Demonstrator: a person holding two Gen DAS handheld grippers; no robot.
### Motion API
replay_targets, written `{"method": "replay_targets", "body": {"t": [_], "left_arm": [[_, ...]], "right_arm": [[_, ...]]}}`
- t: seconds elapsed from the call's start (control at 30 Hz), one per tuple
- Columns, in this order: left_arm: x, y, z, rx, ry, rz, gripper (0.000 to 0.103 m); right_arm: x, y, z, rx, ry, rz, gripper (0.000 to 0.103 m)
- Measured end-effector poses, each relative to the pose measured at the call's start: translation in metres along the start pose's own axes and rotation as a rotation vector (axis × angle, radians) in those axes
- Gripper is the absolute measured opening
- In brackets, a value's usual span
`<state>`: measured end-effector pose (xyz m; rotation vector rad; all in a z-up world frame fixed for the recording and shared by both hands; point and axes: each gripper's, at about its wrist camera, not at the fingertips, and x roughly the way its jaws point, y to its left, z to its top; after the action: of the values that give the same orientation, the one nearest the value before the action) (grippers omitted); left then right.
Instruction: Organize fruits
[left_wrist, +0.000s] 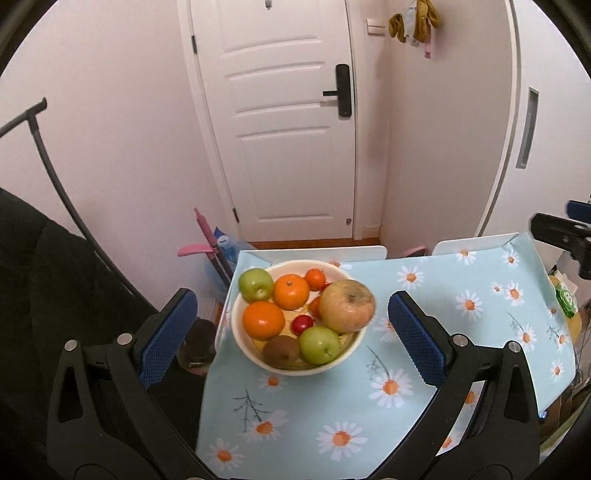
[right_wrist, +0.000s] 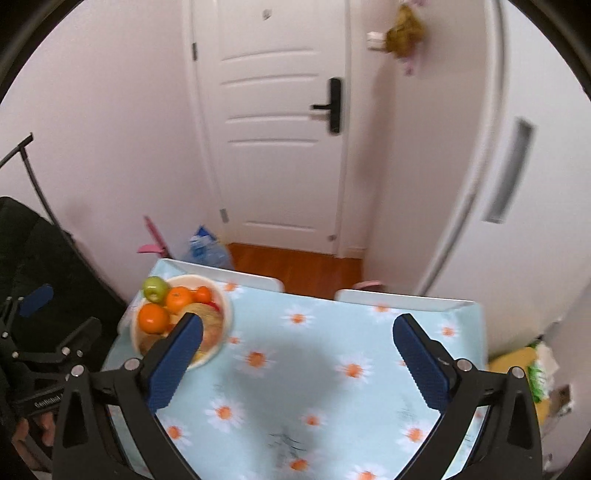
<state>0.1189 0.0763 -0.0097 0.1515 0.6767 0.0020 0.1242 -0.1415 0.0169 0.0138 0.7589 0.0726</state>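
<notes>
A cream bowl (left_wrist: 243, 347) full of fruit stands at the table's far left corner. It holds two green apples (left_wrist: 255, 283), oranges (left_wrist: 291, 291), a large yellowish apple (left_wrist: 347, 305), a kiwi (left_wrist: 281, 350) and a small red fruit (left_wrist: 302, 324). My left gripper (left_wrist: 291, 321) is open and empty, hovering above the table with the bowl between its fingers in view. My right gripper (right_wrist: 297, 347) is open and empty above the table's middle; the bowl (right_wrist: 225, 314) lies to its left, partly hidden by the left finger (right_wrist: 173, 369).
The table carries a light blue daisy-print cloth (left_wrist: 332, 406). Two white chair backs (right_wrist: 402, 300) stand at its far edge. A black bag (left_wrist: 48, 280) is to the left, a white door (left_wrist: 284, 122) behind, and clutter (left_wrist: 567, 299) to the right.
</notes>
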Motion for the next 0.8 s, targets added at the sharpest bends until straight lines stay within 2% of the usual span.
{"method": "replay_targets", "body": {"t": [0.37, 0.8], "left_arm": [[-0.021, -0.030, -0.008, -0.011, -0.040, 0.004, 0.103], [-0.025, -0.046, -0.009, -0.007, -0.044, -0.008, 0.103]], "right_arm": [[-0.028, -0.043, -0.042, 0.061, -0.008, -0.116, 0.102], [-0.040, -0.058, -0.059, 0.086, -0.019, -0.138, 0.102]]}}
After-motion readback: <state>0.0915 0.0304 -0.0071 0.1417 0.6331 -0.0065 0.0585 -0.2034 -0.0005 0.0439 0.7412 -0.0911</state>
